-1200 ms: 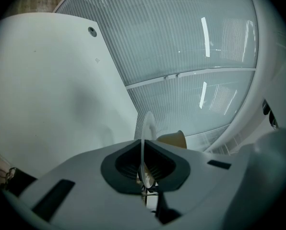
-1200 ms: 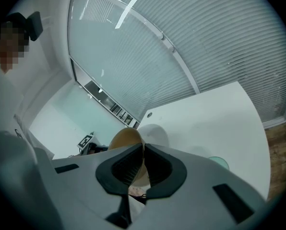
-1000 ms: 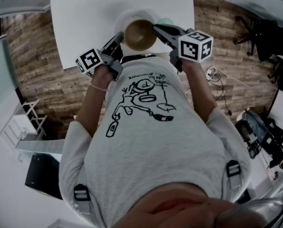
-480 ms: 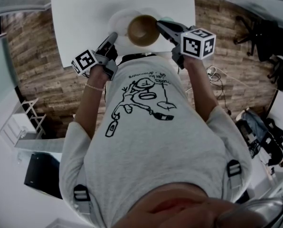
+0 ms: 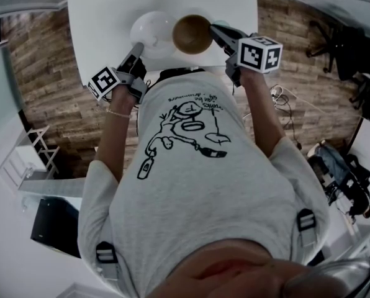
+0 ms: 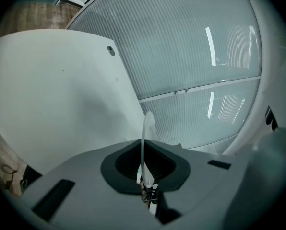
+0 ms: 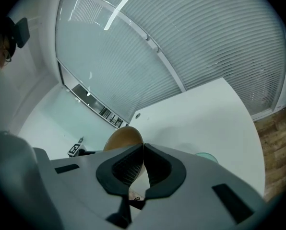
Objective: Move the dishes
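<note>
A white plate (image 5: 151, 33) hangs over the white table (image 5: 104, 17), its near rim pinched by my left gripper (image 5: 137, 47), which is shut. In the left gripper view the plate (image 6: 147, 128) shows edge-on, rising between the jaws of that gripper (image 6: 145, 151). To its right a brown bowl (image 5: 192, 34) is held by the rim in my right gripper (image 5: 214, 31), also shut. In the right gripper view the bowl (image 7: 123, 139) sits left of the jaws of that gripper (image 7: 143, 150). Plate and bowl are side by side, apart.
A pale green dish (image 7: 208, 155) lies on the table (image 7: 205, 119) just right of the bowl, mostly hidden in the head view. A cable hole (image 6: 111, 51) marks the table's far part. Ribbed glass walls stand beyond. Wooden floor (image 5: 42, 61) surrounds the table's near edge.
My left gripper has carried the white plate leftward, out from under the brown bowl. The right gripper with the bowl has drifted slightly right and away.
</note>
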Demonstrator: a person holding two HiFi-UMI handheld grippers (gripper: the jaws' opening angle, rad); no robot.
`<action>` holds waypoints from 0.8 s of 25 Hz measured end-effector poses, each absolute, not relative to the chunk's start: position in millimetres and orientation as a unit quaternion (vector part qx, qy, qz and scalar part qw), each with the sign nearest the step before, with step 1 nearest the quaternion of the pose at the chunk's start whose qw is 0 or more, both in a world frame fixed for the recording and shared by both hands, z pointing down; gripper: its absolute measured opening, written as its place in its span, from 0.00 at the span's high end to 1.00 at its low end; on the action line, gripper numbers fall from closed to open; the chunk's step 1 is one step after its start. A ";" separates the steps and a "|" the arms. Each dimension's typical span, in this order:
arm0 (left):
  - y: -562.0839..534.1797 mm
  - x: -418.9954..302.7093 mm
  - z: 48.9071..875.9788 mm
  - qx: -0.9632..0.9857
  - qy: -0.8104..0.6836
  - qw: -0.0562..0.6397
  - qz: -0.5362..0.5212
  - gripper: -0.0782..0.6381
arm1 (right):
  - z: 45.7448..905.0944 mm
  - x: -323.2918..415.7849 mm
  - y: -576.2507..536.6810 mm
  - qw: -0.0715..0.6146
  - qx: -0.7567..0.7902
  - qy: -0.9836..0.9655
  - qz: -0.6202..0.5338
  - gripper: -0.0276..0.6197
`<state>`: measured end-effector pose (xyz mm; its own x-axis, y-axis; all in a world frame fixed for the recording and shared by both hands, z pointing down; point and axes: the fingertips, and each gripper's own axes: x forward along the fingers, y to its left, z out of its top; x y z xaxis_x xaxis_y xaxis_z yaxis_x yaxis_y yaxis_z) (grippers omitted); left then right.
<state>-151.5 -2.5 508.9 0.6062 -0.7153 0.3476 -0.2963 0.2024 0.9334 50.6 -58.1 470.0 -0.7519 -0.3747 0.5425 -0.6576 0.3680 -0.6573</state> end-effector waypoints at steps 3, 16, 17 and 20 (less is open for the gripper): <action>-3.0 -156.4 513.3 0.609 -0.420 0.653 -0.162 0.88 | 480.2 54.5 -58.5 0.153 0.328 -0.805 0.470 0.90; 1.1 -174.4 522.4 0.594 -0.441 0.654 -0.160 0.88 | 518.2 60.7 -60.7 0.163 0.361 -0.778 0.488 0.90; 1.7 -174.5 522.9 0.593 -0.441 0.654 -0.160 0.88 | 521.5 61.1 -60.1 0.164 0.363 -0.777 0.488 0.90; 3.9 -177.9 524.3 0.590 -0.445 0.655 -0.158 0.88 | 531.0 59.0 -56.9 0.169 0.369 -0.772 0.490 0.90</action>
